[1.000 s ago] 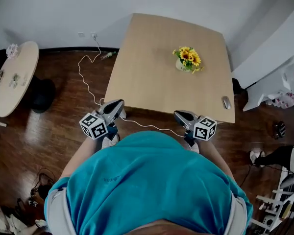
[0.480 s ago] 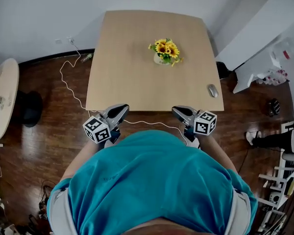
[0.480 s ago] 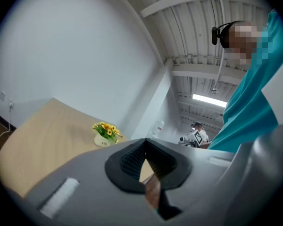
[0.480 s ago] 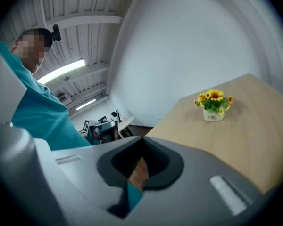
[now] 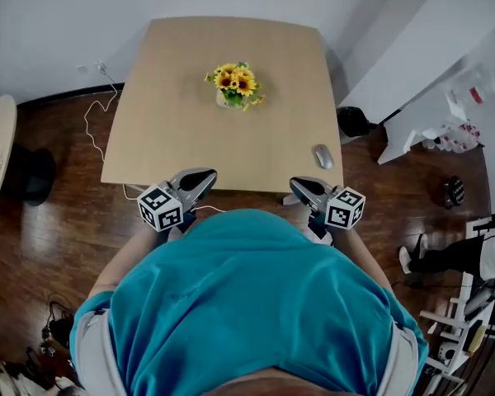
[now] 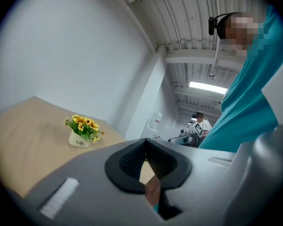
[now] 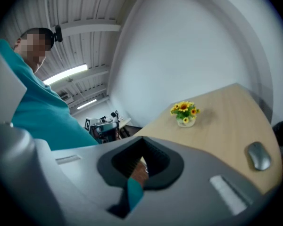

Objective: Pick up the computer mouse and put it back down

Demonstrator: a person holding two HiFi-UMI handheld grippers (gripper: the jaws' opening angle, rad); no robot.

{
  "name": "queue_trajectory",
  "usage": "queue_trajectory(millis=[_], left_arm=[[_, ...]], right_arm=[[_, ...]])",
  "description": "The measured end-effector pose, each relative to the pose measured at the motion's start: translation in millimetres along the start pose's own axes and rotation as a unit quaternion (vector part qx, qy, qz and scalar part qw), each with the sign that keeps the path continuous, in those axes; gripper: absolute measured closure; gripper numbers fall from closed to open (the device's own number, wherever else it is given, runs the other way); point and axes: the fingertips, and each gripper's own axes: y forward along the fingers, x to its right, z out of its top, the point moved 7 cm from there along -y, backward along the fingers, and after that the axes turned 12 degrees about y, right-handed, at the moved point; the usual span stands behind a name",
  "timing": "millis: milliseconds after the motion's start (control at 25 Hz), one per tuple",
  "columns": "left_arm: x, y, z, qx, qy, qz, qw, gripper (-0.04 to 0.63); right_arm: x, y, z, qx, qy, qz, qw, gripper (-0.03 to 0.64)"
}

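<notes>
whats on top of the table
A flower pot near the middle of the table and a mouse by its near right corner. The left gripper and right gripper cover bits of the near edge, so those can't be seen.

computer mouse (image 5: 322, 156) | silver-grey, oval | flat on table (image 5: 181, 139) near its right front corner (untouched)

From the head camera we are looking steeply down from well above the table (image 5: 190, 106). From the left gripper (image 5: 200, 177) and right gripper (image 5: 303, 187) we are looking along the jaws, low and near the table's front edge. All three views are sharing the table and flower pot (image 5: 231, 89); head and right gripper views are sharing the computer mouse (image 5: 322, 156).
</notes>
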Motion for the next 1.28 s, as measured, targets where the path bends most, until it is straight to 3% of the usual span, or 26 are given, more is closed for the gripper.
queue_trajectory(millis=[80, 160, 240, 440, 800, 960, 1120, 1280], left_arm=[[24.1, 39.9, -6.0, -0.003, -0.006, 0.03, 0.9995, 0.591], [53.6, 83.8, -8.7, 0.012, -0.036, 0.056, 0.9977, 0.591], [82.0, 123.7, -6.0, 0.019, -0.052, 0.061, 0.9966, 0.591], [124.4, 171.9, -0.9, -0.003, -0.042, 0.062, 0.9972, 0.591], [109.9, 182.8, -5.3, 0.006, -0.049, 0.012, 0.9987, 0.591], [107.2, 203.9, -10.4, -0.012, -0.037, -0.02, 0.999, 0.591], [122.0, 223.6, -12.2, -0.014, -0.028, 0.007, 0.9995, 0.591], [132.7, 236.9, -7.3, 0.0, -0.044, 0.055, 0.9975, 0.591]], right_arm=[[31.1, -42.0, 3.4, -0.014, -0.008, 0.007, 1.0, 0.615], [61.3, -88.0, 10.4, -0.035, -0.011, 0.009, 0.999, 0.615], [84.6, -125.4, 17.8, -0.05, -0.011, 0.013, 0.999, 0.615], [118.3, -177.1, 6.9, -0.062, 0.0, 0.016, 0.998, 0.615], [136.2, -164.1, -5.9, -0.066, 0.022, -0.046, 0.996, 0.615], [153.5, -171.7, 2.8, -0.056, 0.028, -0.07, 0.996, 0.614], [174.2, -186.5, 6.7, -0.07, 0.02, -0.067, 0.995, 0.614], [203.7, -182.6, 19.4, -0.109, 0.012, -0.074, 0.991, 0.606]])
